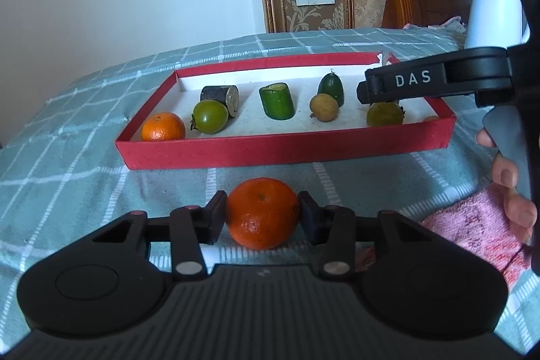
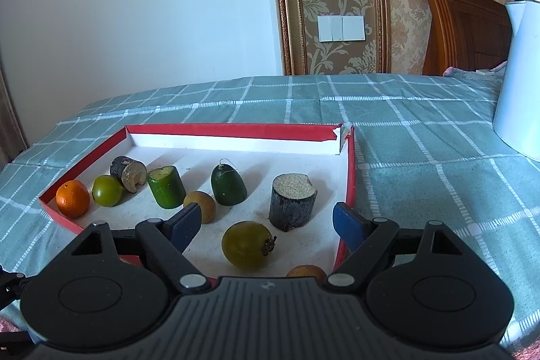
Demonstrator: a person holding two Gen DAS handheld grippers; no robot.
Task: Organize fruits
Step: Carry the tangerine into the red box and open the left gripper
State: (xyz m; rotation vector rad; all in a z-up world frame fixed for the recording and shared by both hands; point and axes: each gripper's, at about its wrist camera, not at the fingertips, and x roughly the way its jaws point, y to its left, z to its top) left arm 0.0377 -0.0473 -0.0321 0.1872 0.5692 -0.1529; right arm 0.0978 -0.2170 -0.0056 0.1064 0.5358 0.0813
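Left jaws pinch the orange (image 1: 262,213) on the bed, just short of the tray (image 1: 287,147); right jaws wide over it. Risk: round orange squirts out on lift.

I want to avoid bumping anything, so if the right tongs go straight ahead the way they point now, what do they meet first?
Probably the olive-green round fruit, lying on the red tray's floor between the open right tongs. The dark cut cylinder stands just beyond. Depth is hard to judge.
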